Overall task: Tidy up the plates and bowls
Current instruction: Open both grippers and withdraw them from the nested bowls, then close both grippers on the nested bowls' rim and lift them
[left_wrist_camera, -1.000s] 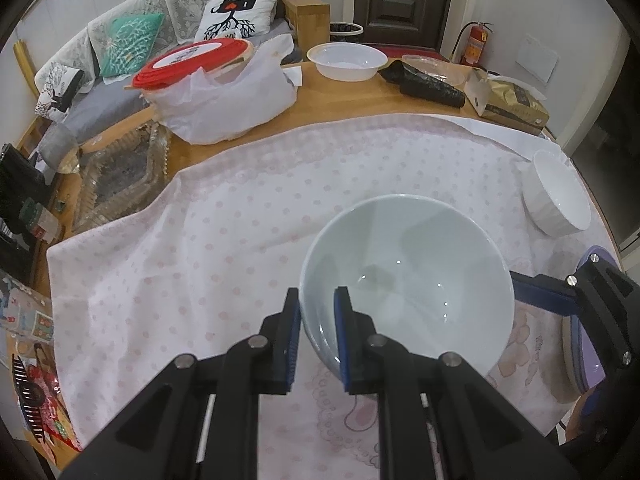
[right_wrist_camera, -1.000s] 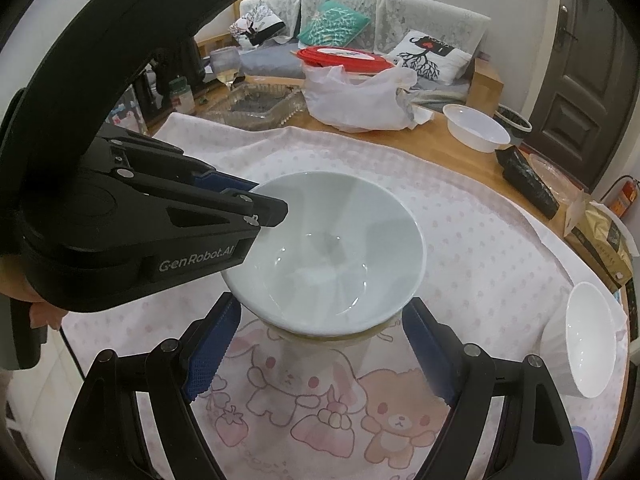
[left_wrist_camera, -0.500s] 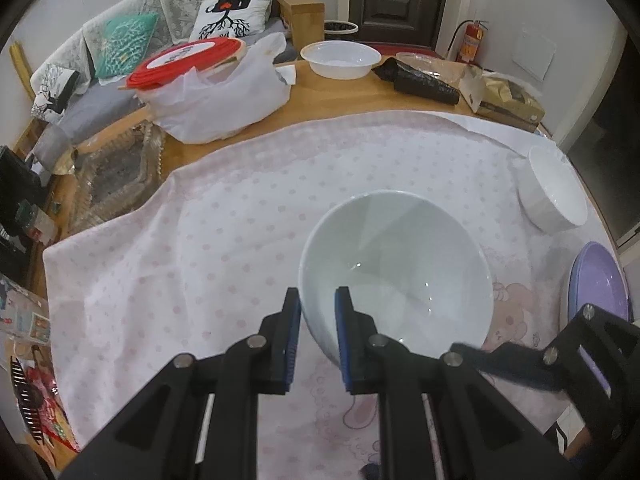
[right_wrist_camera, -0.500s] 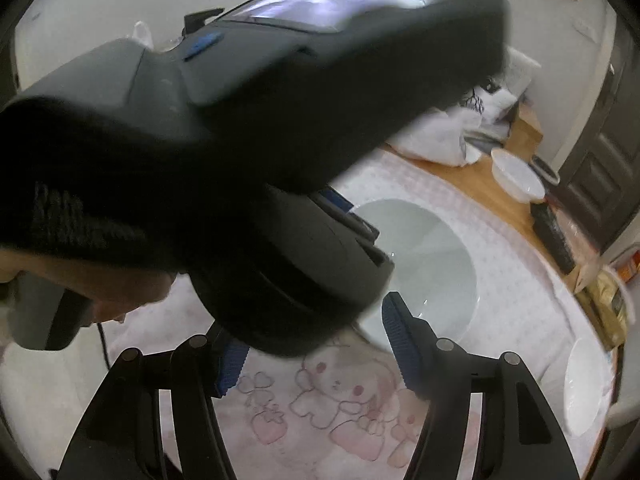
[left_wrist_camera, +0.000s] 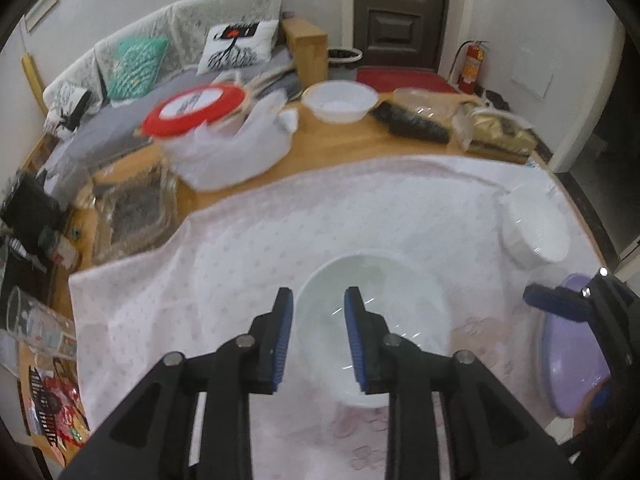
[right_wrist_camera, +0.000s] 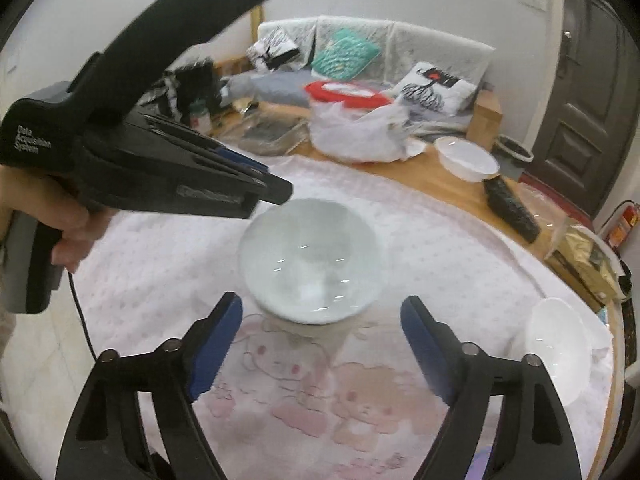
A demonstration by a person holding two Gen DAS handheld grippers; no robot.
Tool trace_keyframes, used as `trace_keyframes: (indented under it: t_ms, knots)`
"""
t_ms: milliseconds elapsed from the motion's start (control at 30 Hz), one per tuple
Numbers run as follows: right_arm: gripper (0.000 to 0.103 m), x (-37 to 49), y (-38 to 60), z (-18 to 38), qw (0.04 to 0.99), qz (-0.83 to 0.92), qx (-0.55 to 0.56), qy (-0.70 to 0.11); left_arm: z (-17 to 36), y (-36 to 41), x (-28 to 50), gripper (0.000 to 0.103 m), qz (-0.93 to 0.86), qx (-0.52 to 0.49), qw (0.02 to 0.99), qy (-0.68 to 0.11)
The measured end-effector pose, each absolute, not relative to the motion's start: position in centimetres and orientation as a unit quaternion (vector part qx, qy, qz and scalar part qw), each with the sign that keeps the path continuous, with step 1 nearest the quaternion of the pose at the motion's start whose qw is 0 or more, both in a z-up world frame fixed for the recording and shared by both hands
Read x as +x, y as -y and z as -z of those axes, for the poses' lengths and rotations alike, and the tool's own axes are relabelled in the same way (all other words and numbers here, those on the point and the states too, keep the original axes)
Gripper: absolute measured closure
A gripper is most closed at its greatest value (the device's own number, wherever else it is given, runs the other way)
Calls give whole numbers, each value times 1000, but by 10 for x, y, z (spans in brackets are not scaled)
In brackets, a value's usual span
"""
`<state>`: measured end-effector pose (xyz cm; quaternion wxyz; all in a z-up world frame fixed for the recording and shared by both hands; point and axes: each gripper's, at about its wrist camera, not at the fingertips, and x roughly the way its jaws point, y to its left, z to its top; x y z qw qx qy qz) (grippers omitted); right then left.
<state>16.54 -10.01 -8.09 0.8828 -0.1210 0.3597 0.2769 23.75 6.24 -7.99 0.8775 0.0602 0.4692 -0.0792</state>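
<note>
- Our left gripper [left_wrist_camera: 318, 332] has just been opening; its blue pads [left_wrist_camera: 282, 340] stand a little apart with nothing pinched, the near rim of the pale bowl [left_wrist_camera: 396, 304] showing below the gap, untouched
- Our right gripper [right_wrist_camera: 322, 350] has just been opening too; its fingers [right_wrist_camera: 218, 340] are spread wide and empty, the bowl just beyond the fingertips and between their lines
- In the right wrist view the left gripper slants down from the upper left, a hand [right_wrist_camera: 68, 224] on its grip, its tips above the bowl's far left rim
- The bowl sits upright on a pink dotted cloth [left_wrist_camera: 240, 248] over a wooden table [left_wrist_camera: 328, 148]
- Right of our fingers lie a white bowl [left_wrist_camera: 536, 228] and a purple plate [left_wrist_camera: 568, 364]; another white bowl [left_wrist_camera: 340, 100] and a red-lidded container [left_wrist_camera: 196, 108] stand far ahead, before a sofa [left_wrist_camera: 160, 52] and a dark door [left_wrist_camera: 400, 12]
</note>
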Motion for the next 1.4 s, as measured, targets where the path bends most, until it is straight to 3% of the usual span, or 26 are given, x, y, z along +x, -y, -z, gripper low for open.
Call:
trace_keyframes:
  t_ms: [67,233,267,333,600,1033,1100,1333,1400]
  knots:
    - [12,167,121,75,892,-262,-107,-353,71,-48,238,76,89,62,880,-462]
    - [7,166,172,63,907,-234,-102,-335,59,3,244,67,120,68,881,-452]
    - [1,166,186,63,910,-225,-91,-336,59,15,246,65,127,69,880,-452]
    - [1,169,209,64,914,-210,-77,-338,60,38,251,59,139,72,878,-453]
    - [1,191,277,88,914,-147,-79,-371,89,115,277,57,166,88,858,-479]
    - [1,236,284,148,863,-162,-76,-472,157,165,324,58,174,69,831,-523]
    - [2,243,285,154,858,-169,-65,-481,162,170,326,60,180,69,829,-525]
    - [4,255,290,164,853,-180,-32,-488,171,175,330,85,185,66,827,-527]
    - [6,258,290,165,854,-177,-33,-488,171,175,330,85,185,65,828,-526]
